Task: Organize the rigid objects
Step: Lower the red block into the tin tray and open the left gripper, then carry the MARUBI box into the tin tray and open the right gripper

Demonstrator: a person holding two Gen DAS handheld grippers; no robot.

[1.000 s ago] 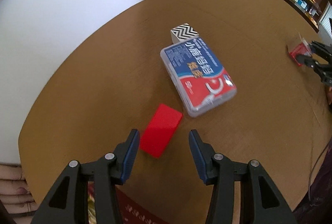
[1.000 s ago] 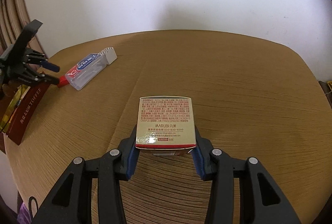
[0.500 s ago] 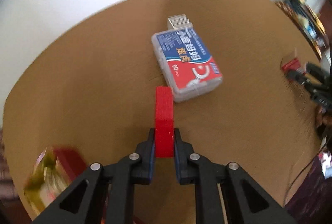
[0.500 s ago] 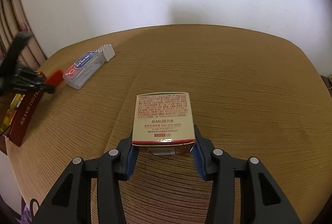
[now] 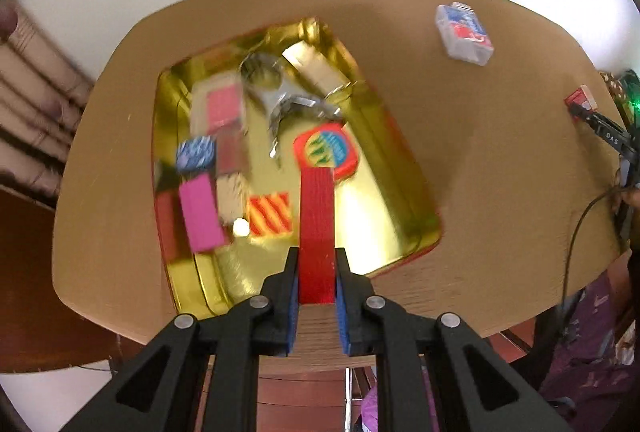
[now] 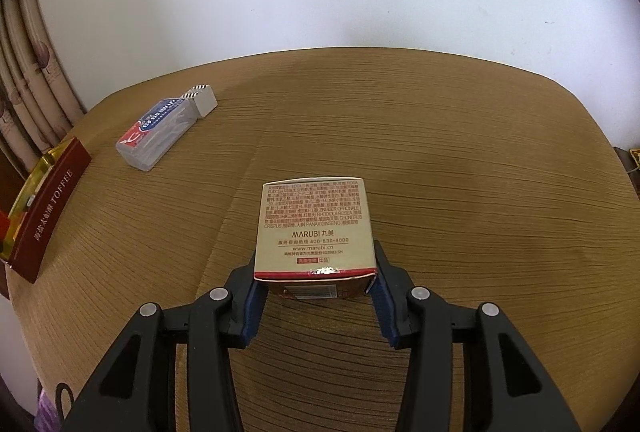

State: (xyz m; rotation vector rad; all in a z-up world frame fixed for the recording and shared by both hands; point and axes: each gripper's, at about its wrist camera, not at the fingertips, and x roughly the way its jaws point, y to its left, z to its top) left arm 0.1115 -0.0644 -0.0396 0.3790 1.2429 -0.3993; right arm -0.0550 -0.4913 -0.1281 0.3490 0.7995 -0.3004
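Left gripper (image 5: pixel 317 274) is clenched on the red block (image 5: pixel 317 228), held edge-up over the near part of the gold tin (image 5: pixel 400 168). Right gripper (image 6: pixel 316 272) grasps the MARUBI box (image 6: pixel 315 226) low over the table (image 6: pixel 460 160). Judgement: lower the block into the bare patch right of the striped tile (image 5: pixel 270 214), clear of the round-badged item (image 5: pixel 326 150), then release; 1 flat placement avoids toppling.

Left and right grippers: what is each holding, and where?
Left gripper clamps the red block at its near end; right gripper holds the MARUBI box by its sides.
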